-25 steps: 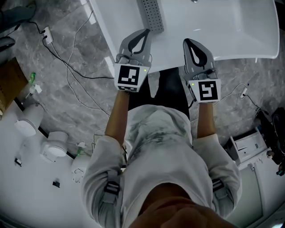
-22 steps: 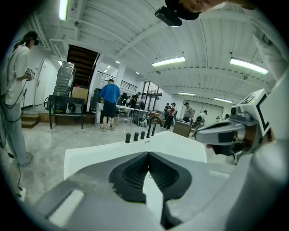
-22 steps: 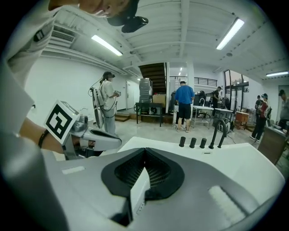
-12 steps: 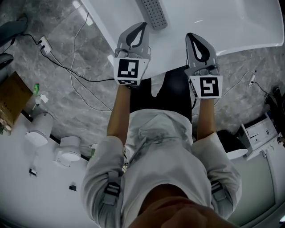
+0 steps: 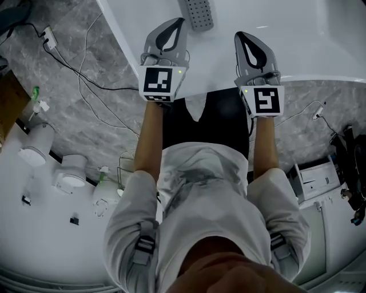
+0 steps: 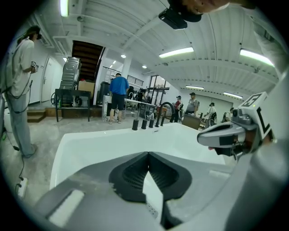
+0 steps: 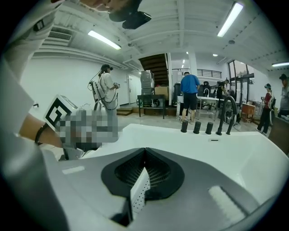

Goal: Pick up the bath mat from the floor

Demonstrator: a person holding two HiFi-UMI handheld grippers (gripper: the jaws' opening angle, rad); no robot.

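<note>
**A:** What is nearest?

**B:** The left gripper [image 6: 148, 155] is pinching tight on the edge of a thin white hole-punched sheet [image 6: 151, 200], which I am taking for the bath mat. The right gripper [image 7: 145, 151] is clamping the same kind of edge. From the head view a white flap [image 5: 197, 107] is hanging between the forearms, probably its loose part (I cannot trace it all the way to the jaws).

**A:** What is changing?

**B:** Very little. Compared with a second ago, both grippers are edging slightly further over the near rim of the glossy white bathtub [image 5: 211, 80]. Neither is loosening its grip.

**A:** So what does that mean for the task?

**B:** The sheet is no longer lying on the grey marbled stone floor [image 5: 103, 120]. The lift looks done, and the mat is being carried at rim height.

**A:** And further off?

**B:** A grey perforated strip [image 5: 197, 12] is lying inside the tub, though I cannot tell what it is. Short black cylindrical taps [image 7: 205, 127] are standing on the far rim. Beyond them a person in a blue top [image 7: 189, 97] is standing with their back turned.
</note>
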